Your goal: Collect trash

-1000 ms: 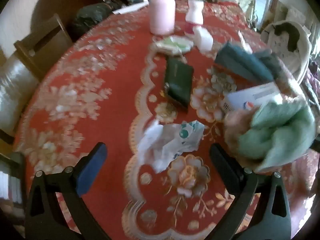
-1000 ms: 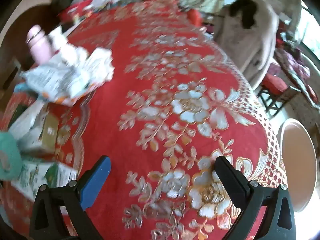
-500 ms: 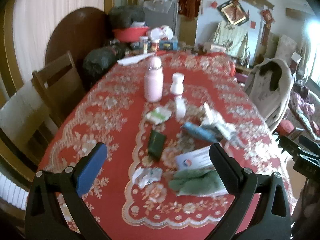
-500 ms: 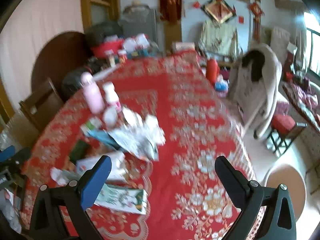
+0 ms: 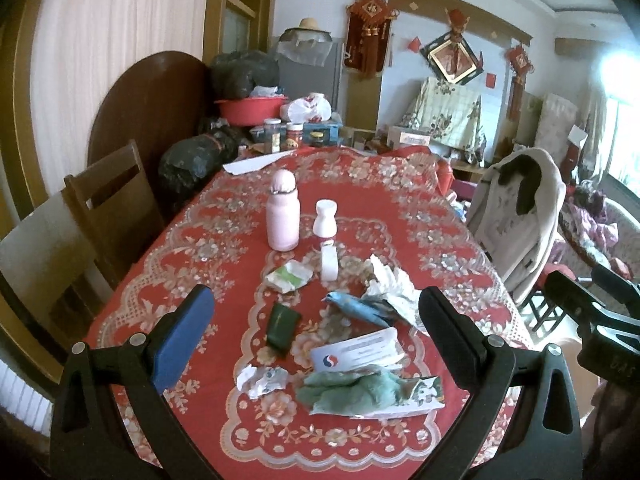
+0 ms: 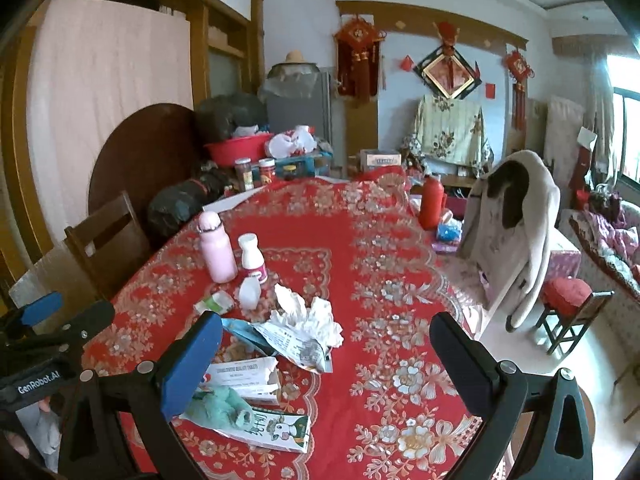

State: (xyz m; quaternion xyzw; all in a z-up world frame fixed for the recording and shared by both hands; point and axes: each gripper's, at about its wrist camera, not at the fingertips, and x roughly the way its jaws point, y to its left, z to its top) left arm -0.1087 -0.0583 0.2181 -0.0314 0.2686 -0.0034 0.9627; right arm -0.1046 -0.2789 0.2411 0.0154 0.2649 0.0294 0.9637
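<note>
Trash lies on the red floral tablecloth (image 5: 192, 240): a crumpled white wrapper (image 5: 262, 378), a dark green packet (image 5: 283, 326), a blue wrapper (image 5: 356, 307), crumpled printed paper (image 5: 390, 290), a white box (image 5: 356, 354), a green cloth (image 5: 352, 390) on a flattened carton (image 6: 272, 430). My left gripper (image 5: 316, 340) is open and empty, held high above the table's near end. My right gripper (image 6: 326, 364) is open and empty, also high; the crumpled paper (image 6: 308, 326) lies ahead of it.
A pink bottle (image 5: 283, 216) and white bottles (image 5: 325, 220) stand mid-table. Wooden chairs (image 5: 112, 204) flank the left side. A chair draped with a coat (image 5: 516, 216) stands right. A red thermos (image 6: 432, 202) and red basin (image 6: 236, 148) sit at the far end.
Both grippers have pulled up and back from close over the tablecloth to a high view of the whole table. Both stay open and empty.
</note>
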